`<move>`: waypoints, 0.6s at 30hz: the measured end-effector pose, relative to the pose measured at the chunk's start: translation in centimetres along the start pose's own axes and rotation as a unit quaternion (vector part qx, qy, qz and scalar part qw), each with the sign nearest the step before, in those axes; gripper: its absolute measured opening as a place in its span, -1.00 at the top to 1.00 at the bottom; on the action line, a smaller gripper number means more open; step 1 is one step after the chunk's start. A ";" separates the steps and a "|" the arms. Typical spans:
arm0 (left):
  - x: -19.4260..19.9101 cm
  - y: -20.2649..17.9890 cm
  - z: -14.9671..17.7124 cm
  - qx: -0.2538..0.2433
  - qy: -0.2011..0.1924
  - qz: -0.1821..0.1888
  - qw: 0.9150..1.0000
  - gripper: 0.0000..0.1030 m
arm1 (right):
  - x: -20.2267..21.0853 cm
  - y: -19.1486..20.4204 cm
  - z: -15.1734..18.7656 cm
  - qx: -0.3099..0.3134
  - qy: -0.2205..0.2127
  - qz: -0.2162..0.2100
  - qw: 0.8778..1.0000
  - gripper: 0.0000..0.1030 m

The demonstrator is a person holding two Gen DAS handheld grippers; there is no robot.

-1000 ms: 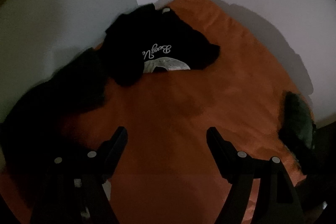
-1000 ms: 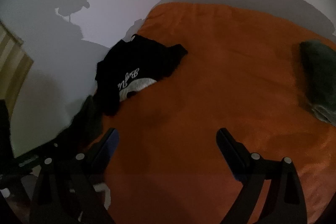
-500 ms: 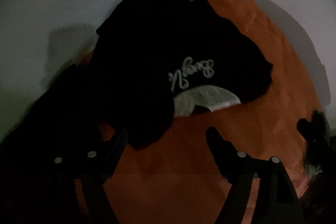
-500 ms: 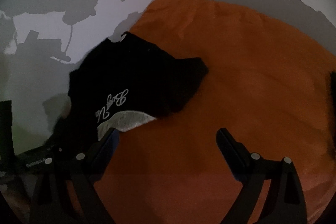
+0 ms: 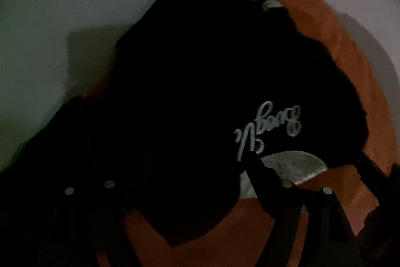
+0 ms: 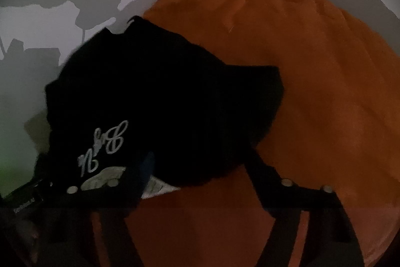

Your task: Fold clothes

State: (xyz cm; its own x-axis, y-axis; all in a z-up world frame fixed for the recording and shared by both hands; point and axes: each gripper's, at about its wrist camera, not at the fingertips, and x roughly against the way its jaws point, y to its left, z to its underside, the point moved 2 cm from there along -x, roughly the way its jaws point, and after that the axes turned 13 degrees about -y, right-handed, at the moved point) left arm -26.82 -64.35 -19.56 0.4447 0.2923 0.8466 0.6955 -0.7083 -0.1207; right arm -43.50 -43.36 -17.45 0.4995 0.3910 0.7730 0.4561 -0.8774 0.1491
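Note:
A crumpled black T-shirt point(image 5: 200, 91) with white script and a grey print lies at the left edge of an orange bedcover point(image 5: 350, 66). My left gripper point(image 5: 197, 174) hangs low over the shirt's near left part. Its fingers stand wide apart with black cloth between and below them, and the left finger is hard to make out against the cloth. In the right wrist view the same T-shirt point(image 6: 175, 104) fills the middle. The jaws of my right gripper point(image 6: 200, 167) are closing around the shirt's near hem, and the pads do not press on the cloth.
The orange bedcover point(image 6: 312, 91) spreads away to the right, against a pale wall point(image 6: 62, 16) with gripper shadows on it. More dark cloth point(image 5: 50, 142) lies left of the shirt. The other hand-held device point(image 6: 25, 202) shows at the lower left of the right wrist view.
Both grippers have come down and in toward the black shirt, which now fills each view. The right gripper's fingers stand closer together than before. The shirt has not been lifted.

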 end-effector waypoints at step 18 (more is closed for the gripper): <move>4.0 3.0 1.2 0.047 -0.019 0.043 0.998 0.89 | 6.8 -0.8 0.6 -0.017 -0.063 -0.022 0.998 0.92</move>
State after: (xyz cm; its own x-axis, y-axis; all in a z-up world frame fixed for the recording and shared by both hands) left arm -22.29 -64.51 -17.10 0.5251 0.2575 0.8111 0.7021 -0.6697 -0.2419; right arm -40.04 -39.87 -12.67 0.5685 0.4598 0.6822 0.4559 -0.8663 0.2040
